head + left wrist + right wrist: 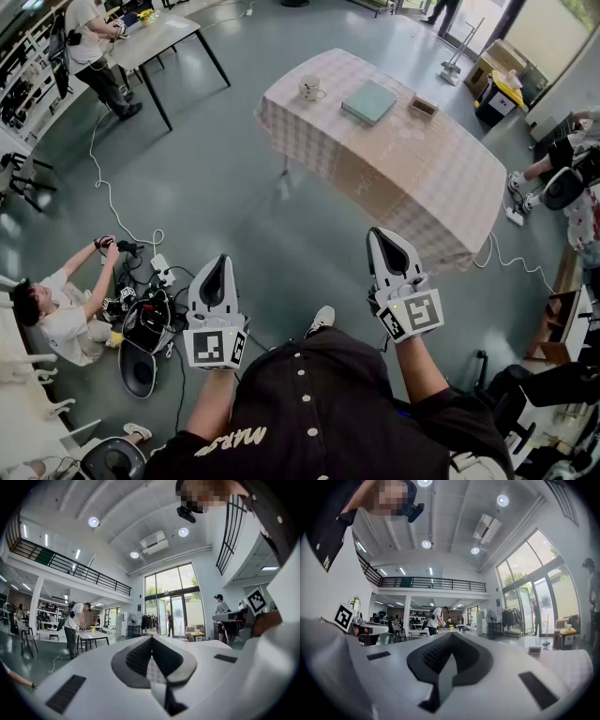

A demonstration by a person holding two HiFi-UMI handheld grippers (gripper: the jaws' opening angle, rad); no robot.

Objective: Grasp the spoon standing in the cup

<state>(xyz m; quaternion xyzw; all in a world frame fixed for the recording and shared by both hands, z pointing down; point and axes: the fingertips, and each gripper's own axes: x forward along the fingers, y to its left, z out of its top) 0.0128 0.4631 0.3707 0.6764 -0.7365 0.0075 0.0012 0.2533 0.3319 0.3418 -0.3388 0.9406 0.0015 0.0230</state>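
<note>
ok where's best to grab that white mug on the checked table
Likely the rim of the white ceramic mug, from above: it stands upright, mouth open, near a corner of the checked-cloth table. Its side handle is too small to judge.

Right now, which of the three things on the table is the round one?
The white cup at the left end of the table in the head view. The flat green slab and the small brown box beside it are both square-cornered.
</note>
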